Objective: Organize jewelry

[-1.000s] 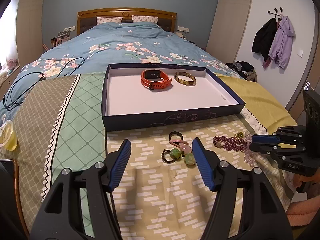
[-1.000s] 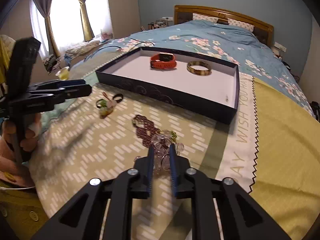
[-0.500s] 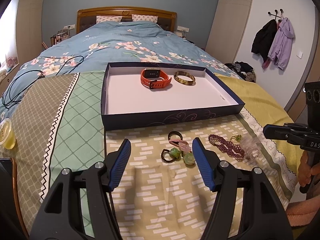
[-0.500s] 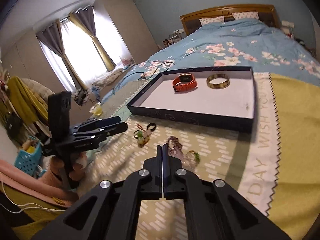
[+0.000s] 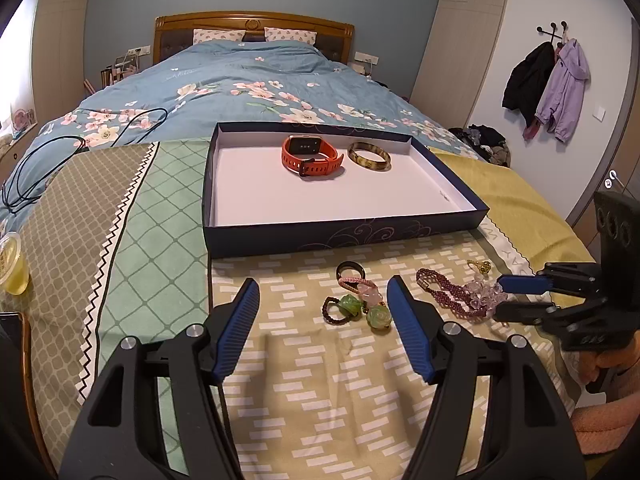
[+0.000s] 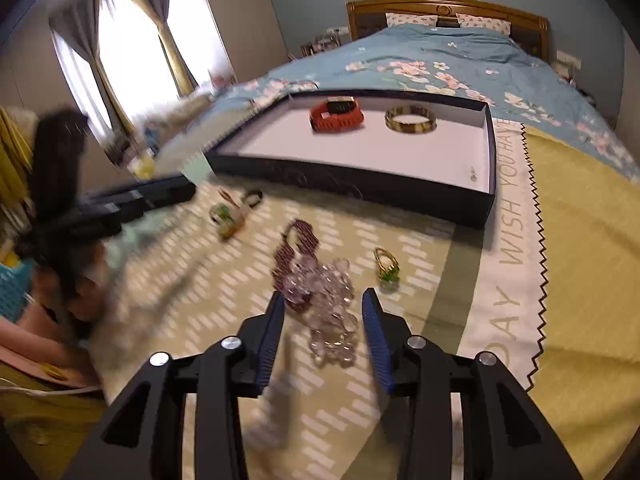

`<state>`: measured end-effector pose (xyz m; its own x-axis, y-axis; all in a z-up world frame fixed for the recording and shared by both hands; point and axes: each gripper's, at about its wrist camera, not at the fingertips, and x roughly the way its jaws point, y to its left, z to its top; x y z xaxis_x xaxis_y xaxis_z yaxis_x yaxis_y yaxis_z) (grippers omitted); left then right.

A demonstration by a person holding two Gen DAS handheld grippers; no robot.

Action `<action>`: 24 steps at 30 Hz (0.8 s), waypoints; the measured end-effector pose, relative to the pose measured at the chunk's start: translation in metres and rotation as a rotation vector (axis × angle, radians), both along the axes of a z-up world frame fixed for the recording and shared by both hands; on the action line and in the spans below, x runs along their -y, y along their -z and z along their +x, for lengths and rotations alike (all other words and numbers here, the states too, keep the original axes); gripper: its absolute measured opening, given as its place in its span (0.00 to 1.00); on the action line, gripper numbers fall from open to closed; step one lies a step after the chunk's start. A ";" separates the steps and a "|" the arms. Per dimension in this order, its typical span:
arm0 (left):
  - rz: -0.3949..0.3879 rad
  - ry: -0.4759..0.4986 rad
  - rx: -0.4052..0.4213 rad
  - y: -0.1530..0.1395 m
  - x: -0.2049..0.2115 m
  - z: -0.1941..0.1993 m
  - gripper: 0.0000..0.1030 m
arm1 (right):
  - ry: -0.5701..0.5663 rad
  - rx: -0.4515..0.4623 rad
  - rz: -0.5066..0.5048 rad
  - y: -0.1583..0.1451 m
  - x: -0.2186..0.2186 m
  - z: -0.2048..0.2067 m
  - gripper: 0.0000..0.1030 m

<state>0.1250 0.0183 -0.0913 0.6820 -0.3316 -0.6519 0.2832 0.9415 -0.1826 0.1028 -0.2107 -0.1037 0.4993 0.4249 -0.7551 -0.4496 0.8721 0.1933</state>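
The right claw [image 6: 323, 322] is opening, straddling the clear crystal bracelet [image 6: 332, 312] without gripping; the tangled garnet bead strand [image 6: 298, 252] risks lifting along. The left claw [image 5: 322, 324] is hanging wide, empty.

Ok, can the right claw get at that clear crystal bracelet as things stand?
Probably yes. The right claw is opening, with the clear crystal bracelet lying between its fingers, untouched. The purple bead strand lies tangled against it and might come along.
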 end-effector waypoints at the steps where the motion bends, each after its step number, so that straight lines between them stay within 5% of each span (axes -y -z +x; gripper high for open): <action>1: -0.001 -0.001 0.001 0.000 0.000 0.000 0.64 | 0.001 -0.001 -0.011 0.002 -0.001 0.001 0.18; 7: -0.006 -0.001 -0.004 0.001 0.000 0.001 0.65 | 0.010 0.025 0.061 -0.010 0.013 -0.002 0.08; 17: -0.007 0.000 0.000 0.001 -0.001 0.001 0.65 | 0.043 0.038 0.257 -0.037 0.035 0.007 0.08; 24: 0.002 0.037 0.000 0.001 0.003 -0.003 0.65 | 0.047 0.074 0.299 -0.050 0.038 0.008 0.08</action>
